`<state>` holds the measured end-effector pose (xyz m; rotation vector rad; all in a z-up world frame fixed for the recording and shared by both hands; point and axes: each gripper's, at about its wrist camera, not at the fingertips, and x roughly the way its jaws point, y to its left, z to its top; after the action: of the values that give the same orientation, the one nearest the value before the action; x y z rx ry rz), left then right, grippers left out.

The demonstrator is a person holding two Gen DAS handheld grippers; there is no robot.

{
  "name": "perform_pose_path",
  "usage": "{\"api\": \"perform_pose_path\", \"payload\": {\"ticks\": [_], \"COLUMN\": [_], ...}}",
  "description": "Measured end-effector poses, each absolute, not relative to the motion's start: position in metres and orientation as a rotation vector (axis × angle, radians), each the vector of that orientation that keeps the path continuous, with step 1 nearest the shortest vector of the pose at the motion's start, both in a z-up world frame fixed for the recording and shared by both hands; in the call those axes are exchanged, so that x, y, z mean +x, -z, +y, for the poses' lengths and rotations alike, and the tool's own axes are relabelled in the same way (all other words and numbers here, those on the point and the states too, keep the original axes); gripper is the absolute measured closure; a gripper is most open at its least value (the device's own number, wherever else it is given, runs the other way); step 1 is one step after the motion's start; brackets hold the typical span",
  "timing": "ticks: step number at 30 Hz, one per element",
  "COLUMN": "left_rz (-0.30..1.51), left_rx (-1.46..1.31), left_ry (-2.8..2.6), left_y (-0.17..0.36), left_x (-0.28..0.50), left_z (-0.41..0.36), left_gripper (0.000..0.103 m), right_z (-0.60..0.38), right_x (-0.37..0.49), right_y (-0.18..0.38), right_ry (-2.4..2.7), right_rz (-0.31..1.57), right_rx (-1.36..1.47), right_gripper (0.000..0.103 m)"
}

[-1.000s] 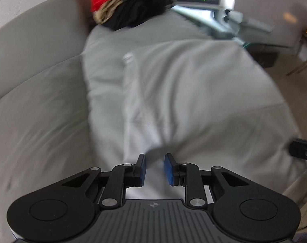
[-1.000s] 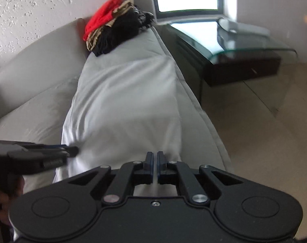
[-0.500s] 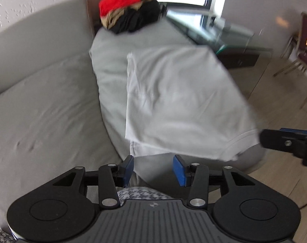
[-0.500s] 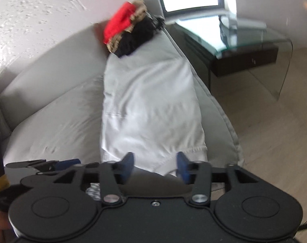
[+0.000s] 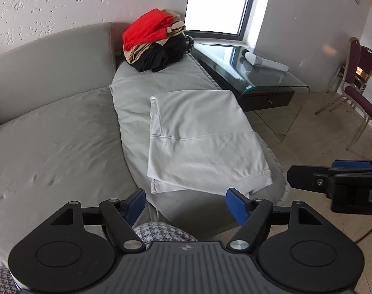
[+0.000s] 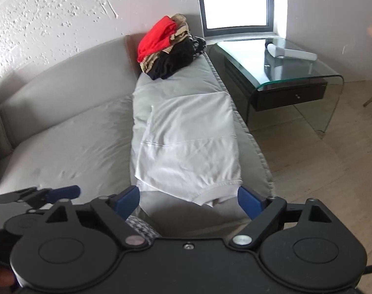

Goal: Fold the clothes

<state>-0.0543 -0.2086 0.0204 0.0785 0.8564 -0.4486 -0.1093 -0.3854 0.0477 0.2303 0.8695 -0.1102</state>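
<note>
Both tongs (image 5: 187, 202) (image 6: 188, 198) hover opening, angled down above folded garment (image 5: 200, 142).

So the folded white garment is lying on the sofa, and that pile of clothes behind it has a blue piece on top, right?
Not quite: the top piece of the pile of clothes is red, not blue, as the left wrist view shows. The folded white garment does lie on the sofa, with the pile behind it.

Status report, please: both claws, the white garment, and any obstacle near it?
Left claw and right claw opening, nothing between the jaws. White garment lies folded on the sofa cushion, released. Clothes pile at the far end, apart from it.
</note>
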Motion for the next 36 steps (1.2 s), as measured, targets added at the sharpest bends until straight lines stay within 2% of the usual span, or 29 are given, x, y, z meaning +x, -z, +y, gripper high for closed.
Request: {"api": "perform_pose_path", "payload": {"ticks": [5, 14, 36], "left_rz": [0.841, 0.839, 0.814], "left_rx": [0.081, 0.094, 0.148], "left_ry": [0.457, 0.457, 0.450], "left_y": [-0.025, -0.021, -0.012], "left_x": [-0.062, -0.063, -0.060], "left_z": [-0.208, -0.207, -0.217], "left_gripper": [0.026, 0.027, 0.026], "right_z": [-0.381, -0.373, -0.374], "right_x": [-0.114, -0.114, -0.104], "right_y": [-0.052, -0.049, -0.037], "right_ry": [0.120, 0.135, 0.129], "right_rz": [0.872, 0.873, 0.893], "right_rx": [0.206, 0.164, 0.162], "right_gripper": [0.012, 0.006, 0.005]}}
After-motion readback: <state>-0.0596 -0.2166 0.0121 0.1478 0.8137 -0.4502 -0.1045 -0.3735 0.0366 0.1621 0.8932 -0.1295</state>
